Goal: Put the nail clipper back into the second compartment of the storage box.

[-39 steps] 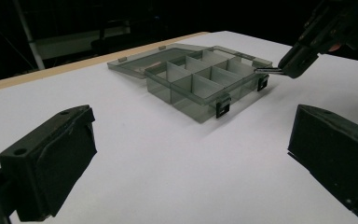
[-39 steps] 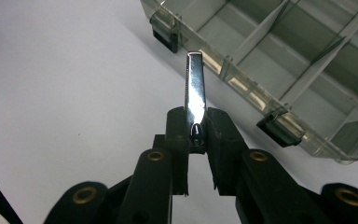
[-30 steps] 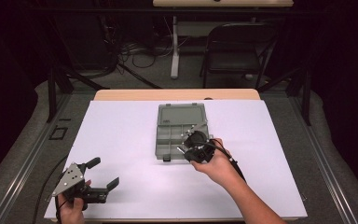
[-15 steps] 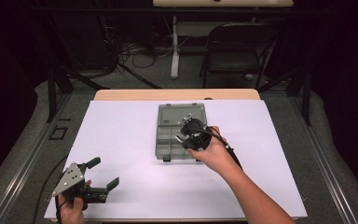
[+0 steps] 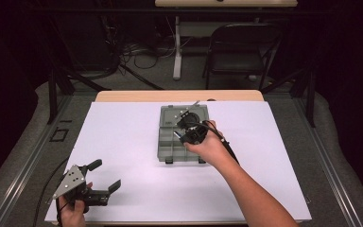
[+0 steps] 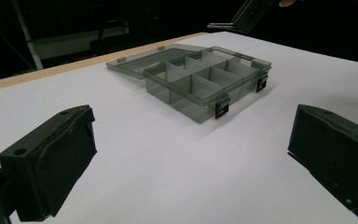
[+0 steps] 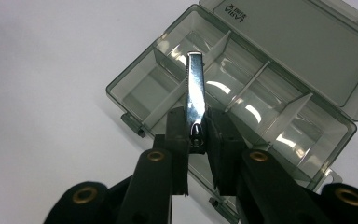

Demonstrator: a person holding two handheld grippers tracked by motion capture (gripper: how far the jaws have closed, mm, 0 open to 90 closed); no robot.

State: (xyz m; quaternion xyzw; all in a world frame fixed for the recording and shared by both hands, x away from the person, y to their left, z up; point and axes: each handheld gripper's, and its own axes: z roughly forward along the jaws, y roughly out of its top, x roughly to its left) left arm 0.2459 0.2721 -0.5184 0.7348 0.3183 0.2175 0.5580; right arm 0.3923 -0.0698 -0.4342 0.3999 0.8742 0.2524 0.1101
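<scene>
A smoky grey compartment box (image 5: 169, 143) lies open mid-table, its lid (image 7: 279, 51) folded flat on the far side. My right gripper (image 5: 186, 127) hovers over the box, shut on a narrow shiny metal piece (image 7: 195, 88) that looks like a nail clipper. The piece sticks out beyond the jaws above the empty compartments (image 7: 140, 93). My left gripper (image 5: 108, 173) rests near the front left corner of the table, open with nothing between its jaws. From the left gripper view the box (image 6: 205, 79) is ahead, beyond the open left gripper (image 6: 191, 158), and the right gripper (image 6: 249, 11) is above the box.
A white sheet (image 5: 123, 127) covers the table, with a wooden strip (image 5: 137, 96) along the far edge. A folding chair (image 5: 238, 52) and a table leg with cables (image 5: 177, 47) stand on the floor beyond. The box's black latches (image 6: 221, 110) face the person.
My right gripper has moved away from the person, from the box's near edge to above its middle, still holding the metal piece. The left gripper has stayed put.
</scene>
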